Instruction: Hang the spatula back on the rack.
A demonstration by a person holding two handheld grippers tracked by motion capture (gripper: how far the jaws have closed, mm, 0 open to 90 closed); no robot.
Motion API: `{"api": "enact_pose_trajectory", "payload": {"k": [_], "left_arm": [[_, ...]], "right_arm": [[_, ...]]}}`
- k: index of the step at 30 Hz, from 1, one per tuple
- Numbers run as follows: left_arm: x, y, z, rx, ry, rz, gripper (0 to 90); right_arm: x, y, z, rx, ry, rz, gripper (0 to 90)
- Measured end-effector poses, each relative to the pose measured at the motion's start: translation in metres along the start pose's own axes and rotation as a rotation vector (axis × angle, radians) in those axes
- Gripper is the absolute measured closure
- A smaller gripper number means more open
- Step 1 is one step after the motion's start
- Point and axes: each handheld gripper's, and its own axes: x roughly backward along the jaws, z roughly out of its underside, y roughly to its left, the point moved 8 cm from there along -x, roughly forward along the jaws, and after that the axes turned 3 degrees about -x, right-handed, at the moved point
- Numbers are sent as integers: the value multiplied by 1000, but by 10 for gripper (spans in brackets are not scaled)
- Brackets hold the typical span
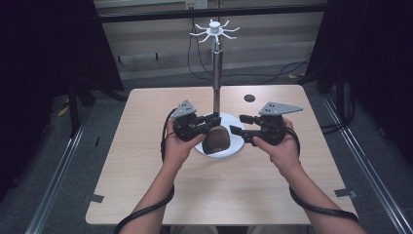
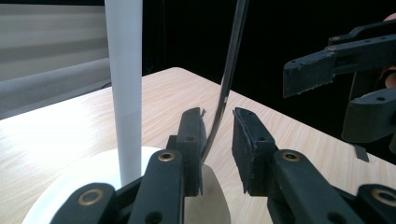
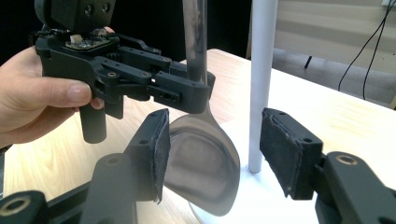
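We loosen both grippers around the ladle (image 3: 203,158)
Left gripper (image 2: 218,140) narrowly open around its handle, right gripper (image 3: 212,154) wide beside its bowl, resting on stand base (image 1: 233,146) at 6 o'clock of pole (image 1: 217,78); hanging not done

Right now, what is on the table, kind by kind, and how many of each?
Metal spoon: 1
White stand with pole: 1
Small dark disc: 1
Handheld grippers: 2, left gripper and right gripper
Total: 5

Large metal spoon (image 3: 203,158), shiny steel, standing upright, bowl down on white stand base (image 3: 261,196)
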Motion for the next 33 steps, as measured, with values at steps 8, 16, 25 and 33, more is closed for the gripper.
{"api": "enact_pose_trajectory", "payload": {"k": [8,16,25,33], "left_arm": [[1,3,3,3,13,-27,611],[3,5,7,-13,34,-38,508],[5,6,11,-29,55,-62,397],[15,7,22,-72,109,-106,257]], "right_arm": [[0,-2,5,6,14,8,412],[2,-4,7,-1,20,14,395],[5,-8,10,-18,15,16,378],[8,-11,15,-29,27,23,336]]}}
